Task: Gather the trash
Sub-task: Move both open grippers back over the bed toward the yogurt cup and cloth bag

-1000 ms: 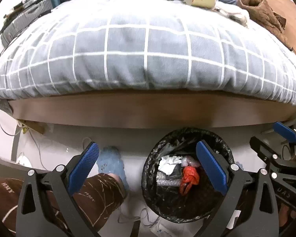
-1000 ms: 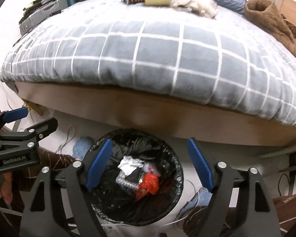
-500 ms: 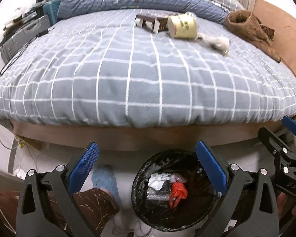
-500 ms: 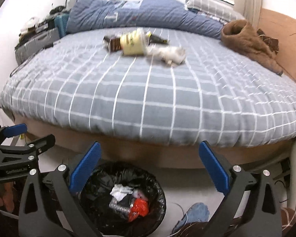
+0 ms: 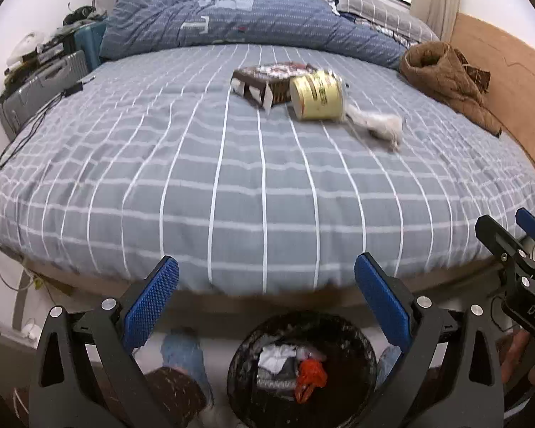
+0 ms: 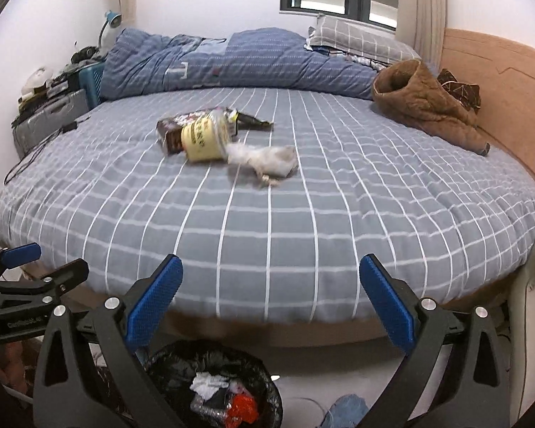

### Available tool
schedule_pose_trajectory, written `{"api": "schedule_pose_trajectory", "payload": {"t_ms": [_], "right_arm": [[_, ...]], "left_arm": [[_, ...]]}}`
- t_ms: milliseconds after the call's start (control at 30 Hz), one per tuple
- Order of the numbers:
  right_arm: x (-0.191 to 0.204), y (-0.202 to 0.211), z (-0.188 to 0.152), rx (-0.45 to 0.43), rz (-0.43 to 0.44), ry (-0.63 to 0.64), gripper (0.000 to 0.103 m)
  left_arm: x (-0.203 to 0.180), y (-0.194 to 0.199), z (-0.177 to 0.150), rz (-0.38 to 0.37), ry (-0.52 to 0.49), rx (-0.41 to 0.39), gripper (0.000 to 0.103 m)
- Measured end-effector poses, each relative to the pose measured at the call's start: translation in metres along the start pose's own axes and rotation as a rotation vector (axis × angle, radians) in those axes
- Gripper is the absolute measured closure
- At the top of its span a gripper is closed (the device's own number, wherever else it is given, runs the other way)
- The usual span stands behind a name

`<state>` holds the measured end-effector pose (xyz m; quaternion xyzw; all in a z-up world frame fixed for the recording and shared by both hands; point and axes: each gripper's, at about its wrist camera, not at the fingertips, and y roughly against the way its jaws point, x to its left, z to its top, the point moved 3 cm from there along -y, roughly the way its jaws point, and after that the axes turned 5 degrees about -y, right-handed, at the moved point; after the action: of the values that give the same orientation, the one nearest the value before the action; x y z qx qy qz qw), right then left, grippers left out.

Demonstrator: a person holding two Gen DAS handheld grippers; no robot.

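On the grey checked bed [image 5: 232,185] lie a brown box [image 5: 264,82], a yellow cup on its side [image 5: 317,96] and a crumpled white tissue [image 5: 378,126]; they also show in the right wrist view: box [image 6: 174,132], cup [image 6: 205,141], tissue [image 6: 267,158]. A black-lined trash bin [image 5: 301,367] with a red wrapper and white paper stands on the floor below the bed's edge, also in the right wrist view [image 6: 214,385]. My left gripper [image 5: 267,306] is open and empty above the bin. My right gripper [image 6: 271,306] is open and empty beside it.
A folded blue duvet [image 6: 232,60] and a pillow [image 6: 356,41] lie at the bed's far side. A brown jacket [image 6: 424,103] lies by the wooden headboard [image 6: 510,85]. A cluttered grey case [image 5: 39,85] stands at the left. My legs and slippers are by the bin.
Both grippers have risen and tilted up from the bin toward the bed top. The trash on the bed has come into full view. Both stay open.
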<state>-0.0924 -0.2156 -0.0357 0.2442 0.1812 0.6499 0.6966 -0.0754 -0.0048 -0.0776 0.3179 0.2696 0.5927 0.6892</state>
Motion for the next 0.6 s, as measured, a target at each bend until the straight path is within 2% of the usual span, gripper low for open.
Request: {"api": "schedule_pose_trajectory", "payload": {"t_ms": [600], "right_arm": [[-0.017, -0.062, 0.055, -0.019, -0.035, -0.011, 0.008]], "left_arm": [[-0.010, -0.052, 0.074, -0.007, -0.013, -0.024, 0.006]]}}
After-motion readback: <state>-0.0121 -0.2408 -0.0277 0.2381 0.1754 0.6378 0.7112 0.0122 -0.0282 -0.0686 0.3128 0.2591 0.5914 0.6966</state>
